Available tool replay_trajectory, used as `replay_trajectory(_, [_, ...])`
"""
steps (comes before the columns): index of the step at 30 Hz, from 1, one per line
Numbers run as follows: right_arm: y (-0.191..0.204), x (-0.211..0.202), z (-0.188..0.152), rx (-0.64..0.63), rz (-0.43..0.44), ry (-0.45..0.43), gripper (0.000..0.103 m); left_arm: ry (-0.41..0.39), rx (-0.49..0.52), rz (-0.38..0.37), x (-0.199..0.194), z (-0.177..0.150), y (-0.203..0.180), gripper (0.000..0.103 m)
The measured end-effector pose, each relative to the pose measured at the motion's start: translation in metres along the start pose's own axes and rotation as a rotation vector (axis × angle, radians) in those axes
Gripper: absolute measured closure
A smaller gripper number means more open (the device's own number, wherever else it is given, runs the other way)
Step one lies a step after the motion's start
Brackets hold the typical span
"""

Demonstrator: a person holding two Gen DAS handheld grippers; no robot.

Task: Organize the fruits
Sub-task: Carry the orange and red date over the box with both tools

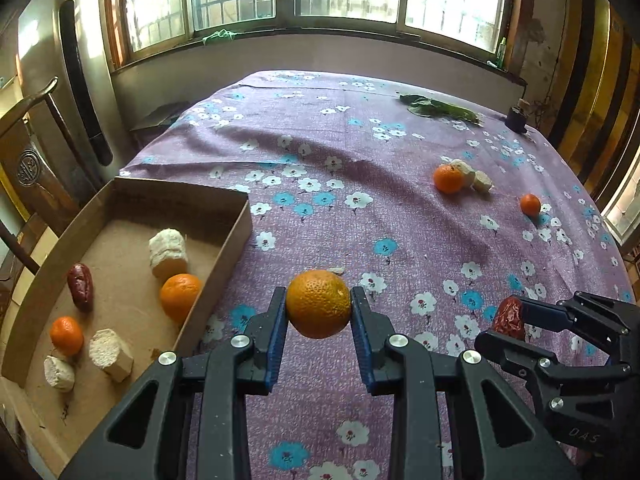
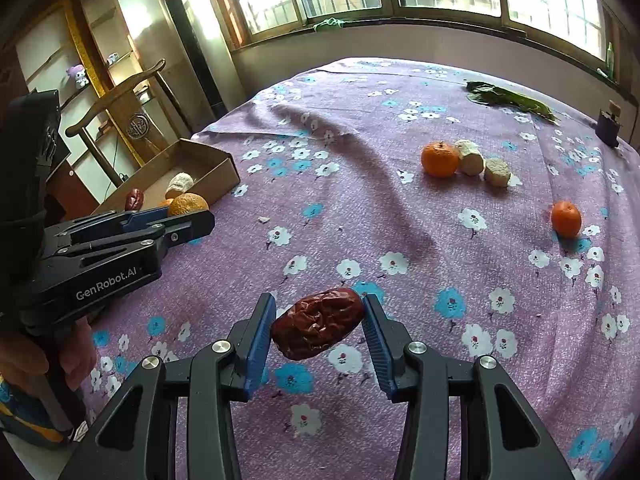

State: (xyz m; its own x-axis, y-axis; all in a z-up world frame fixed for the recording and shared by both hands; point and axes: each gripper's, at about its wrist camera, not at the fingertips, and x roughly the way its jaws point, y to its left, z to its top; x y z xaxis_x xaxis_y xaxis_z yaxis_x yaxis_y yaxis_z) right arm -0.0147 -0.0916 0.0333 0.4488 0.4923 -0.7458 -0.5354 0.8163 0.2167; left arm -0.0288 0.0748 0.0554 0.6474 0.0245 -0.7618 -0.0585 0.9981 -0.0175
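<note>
My left gripper [image 1: 319,306] is shut on an orange tangerine [image 1: 319,303], held above the cloth just right of the cardboard box [image 1: 236,236]. My right gripper [image 2: 318,326] is shut on a wrinkled red date [image 2: 318,322], held above the cloth. In the left wrist view the right gripper [image 1: 516,320] shows at the right with the date [image 1: 509,317]. In the right wrist view the left gripper [image 2: 188,212] holds the tangerine [image 2: 187,204] by the box [image 2: 224,168]. The box holds two tangerines [image 1: 180,296], a date [image 1: 80,286] and several white chunks [image 1: 168,252].
On the purple flowered cloth [image 1: 360,216] at the far right lie a tangerine [image 1: 448,178] beside two white chunks [image 1: 474,176] and a small tangerine [image 1: 530,204]. Green leaves [image 1: 440,108] and a dark small pot [image 1: 516,118] lie at the far edge. A wooden chair [image 2: 120,112] stands left.
</note>
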Motion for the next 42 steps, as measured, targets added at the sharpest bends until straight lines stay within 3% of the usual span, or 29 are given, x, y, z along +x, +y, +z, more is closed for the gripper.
replay_trajectory(24, [0.115, 0.014, 0.027, -0.203, 0.089, -0.007, 0.054, -0.081, -0.11, 0.15, -0.06, -0.033, 0.097, 0.074])
replay_trajectory(42, [0.16, 0.035, 0.044, -0.3, 0.127, 0.015, 0.054, -0.053, -0.185, 0.196, -0.072, -0.059, 0.145, 0.073])
